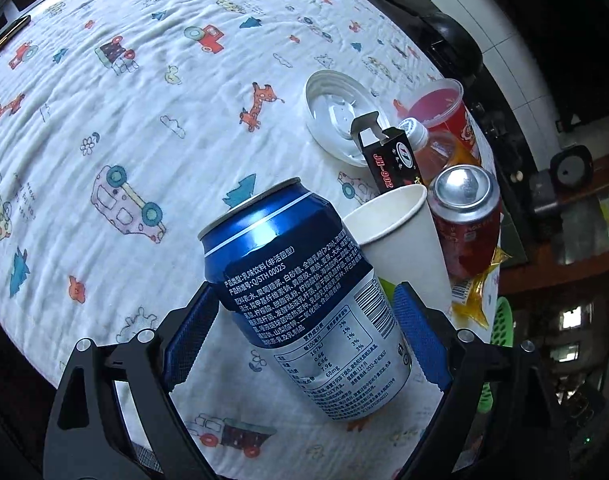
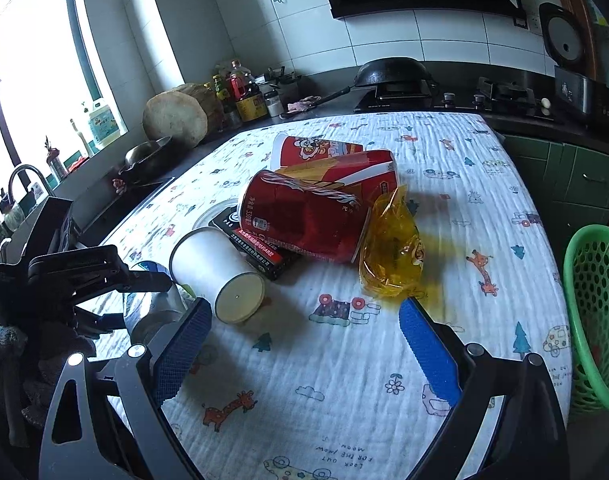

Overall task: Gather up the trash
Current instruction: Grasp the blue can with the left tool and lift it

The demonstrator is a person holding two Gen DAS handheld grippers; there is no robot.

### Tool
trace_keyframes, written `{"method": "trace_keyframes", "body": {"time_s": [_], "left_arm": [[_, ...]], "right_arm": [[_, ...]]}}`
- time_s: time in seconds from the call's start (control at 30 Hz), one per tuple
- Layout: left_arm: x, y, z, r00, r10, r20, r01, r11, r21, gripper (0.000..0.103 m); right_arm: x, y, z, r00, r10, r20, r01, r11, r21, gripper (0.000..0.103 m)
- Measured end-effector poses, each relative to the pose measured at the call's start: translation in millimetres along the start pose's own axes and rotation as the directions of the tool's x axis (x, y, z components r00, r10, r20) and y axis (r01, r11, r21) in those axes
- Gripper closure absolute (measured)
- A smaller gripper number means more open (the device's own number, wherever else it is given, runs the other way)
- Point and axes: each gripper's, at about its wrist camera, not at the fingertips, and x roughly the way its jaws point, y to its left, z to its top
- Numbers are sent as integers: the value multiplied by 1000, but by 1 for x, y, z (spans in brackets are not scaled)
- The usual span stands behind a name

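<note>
A blue and silver drink can (image 1: 304, 300) stands tilted on the patterned tablecloth (image 1: 124, 140), between the fingers of my left gripper (image 1: 306, 290). The blue pads sit close on both sides, with a thin gap on the right, so the jaws are open. Just right of the can is the trash pile: a white paper cup (image 1: 400, 232), a red can (image 1: 464, 216), a black box (image 1: 388, 156) and a yellow wrapper (image 1: 476, 292). My right gripper (image 2: 304, 304) is open over bare cloth, short of the paper cup (image 2: 216, 268) and the wrapper (image 2: 388, 252).
A white lid (image 1: 332, 112), a small bottle (image 1: 424, 136) and red snack cups (image 2: 316, 148) lie further into the pile. A green basket (image 2: 596, 320) stands off the table's right edge. Counter, sink and stove run behind the table.
</note>
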Motion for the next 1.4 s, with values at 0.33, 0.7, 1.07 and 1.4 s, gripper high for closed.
{"method": "trace_keyframes", "body": {"time_s": [0.33,0.7,1.07,1.4], "left_arm": [[-2,-1,0,1000,-4,-3,4,997,79,18],[-17,13,27,995,71,-73,-44,947,318,21],[-17,22,57,976,204,-82,-125,823,554,22],[-12,18,64,976,188,-112,-74,764,641,21]], "right_arm": [[12,12,2,999,10,-33,-12,999,-40,11],[36,43,11,995,36,-97,-52,984,-169,11],[77,83,26,986,32,-162,-86,938,-336,12],[118,104,26,971,0,-241,-116,878,-465,16]]}}
